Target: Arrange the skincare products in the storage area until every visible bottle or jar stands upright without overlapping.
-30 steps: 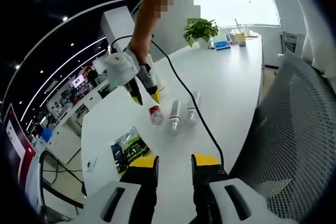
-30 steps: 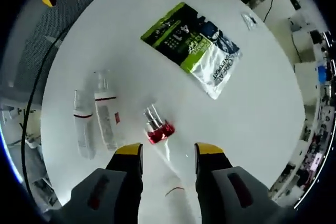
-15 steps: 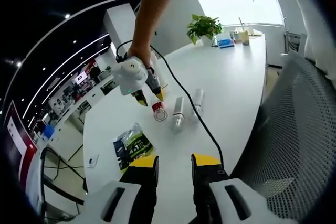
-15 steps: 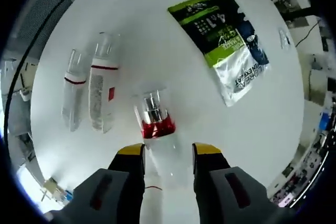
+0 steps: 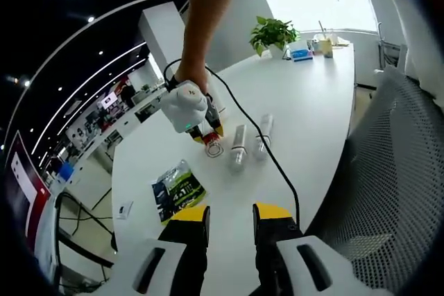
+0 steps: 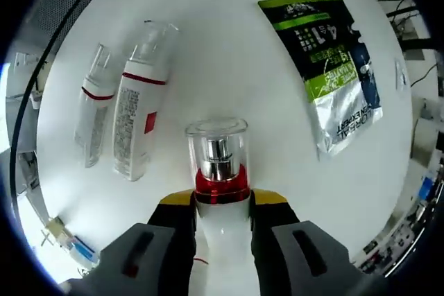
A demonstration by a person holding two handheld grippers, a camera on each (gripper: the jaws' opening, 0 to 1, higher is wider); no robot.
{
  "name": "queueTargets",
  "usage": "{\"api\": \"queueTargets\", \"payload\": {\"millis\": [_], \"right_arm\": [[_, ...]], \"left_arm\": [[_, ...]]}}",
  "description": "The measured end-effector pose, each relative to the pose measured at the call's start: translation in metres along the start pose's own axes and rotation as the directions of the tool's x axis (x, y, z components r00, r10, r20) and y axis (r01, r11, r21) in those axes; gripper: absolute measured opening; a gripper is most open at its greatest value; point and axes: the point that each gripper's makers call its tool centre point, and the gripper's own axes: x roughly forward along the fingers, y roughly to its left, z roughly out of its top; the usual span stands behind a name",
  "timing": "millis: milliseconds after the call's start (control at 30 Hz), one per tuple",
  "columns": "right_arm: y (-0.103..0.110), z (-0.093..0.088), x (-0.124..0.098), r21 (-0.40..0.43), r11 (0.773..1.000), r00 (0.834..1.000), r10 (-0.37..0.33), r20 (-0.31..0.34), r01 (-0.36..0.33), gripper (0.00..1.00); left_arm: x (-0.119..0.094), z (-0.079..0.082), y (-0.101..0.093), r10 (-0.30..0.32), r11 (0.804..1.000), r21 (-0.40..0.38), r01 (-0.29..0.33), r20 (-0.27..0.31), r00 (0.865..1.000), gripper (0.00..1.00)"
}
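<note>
A white bottle (image 6: 220, 171) with a red collar and clear cap lies on the white table (image 6: 229, 53), pointing away from me. My right gripper (image 6: 222, 199) is shut on its body, one jaw pressed against each side. Left of it lie two more white bottles with red bands, a thin one (image 6: 94, 116) and a thicker pump bottle (image 6: 135, 126), side by side. From the left gripper view, the right gripper (image 5: 207, 134) bends over the red-collared bottle (image 5: 213, 147), with the two lying bottles (image 5: 239, 148) (image 5: 262, 136) beside it. My left gripper (image 5: 231, 213) hangs open over the near table edge.
A green and white sachet (image 6: 333, 67) (image 5: 177, 188) lies flat on the table. A black cable (image 5: 267, 150) trails from the right gripper across the table. A mesh chair (image 5: 395, 192) stands at the right. A potted plant (image 5: 272, 32) and small items sit at the far end.
My right gripper has come down over the red-collared bottle, and its jaws have narrowed onto the body. The left gripper has stayed open and nearly still.
</note>
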Motion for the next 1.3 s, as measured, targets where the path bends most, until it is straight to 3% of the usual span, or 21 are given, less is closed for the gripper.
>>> {"api": "queueTargets", "payload": {"millis": [333,600,833,1067,1300], "right_arm": [[-0.001,0.002,0.000,0.047,0.999,0.999,0.004,0.037,-0.006,0.28],[-0.001,0.003,0.000,0.081,0.997,1.000,-0.001,0.030,-0.002,0.28],[-0.002,0.002,0.000,0.059,0.998,1.000,0.000,0.005,-0.001,0.26],[-0.012,0.004,-0.007,0.163,0.985,0.997,-0.065,0.043,0.057,0.25],[-0.029,0.012,-0.029,0.241,0.964,0.984,-0.139,0.108,0.110,0.25]], "left_arm": [[0.000,-0.002,0.001,0.001,1.000,-0.002,-0.001,-0.010,1.000,0.25],[0.000,-0.002,0.001,0.003,1.000,-0.003,-0.003,-0.012,1.000,0.25],[0.000,-0.003,0.000,0.000,1.000,-0.002,0.000,-0.016,1.000,0.25],[0.000,-0.002,0.001,0.004,1.000,-0.002,-0.004,-0.012,1.000,0.25],[-0.001,-0.001,0.001,0.005,1.000,0.001,-0.005,-0.007,1.000,0.25]]}}
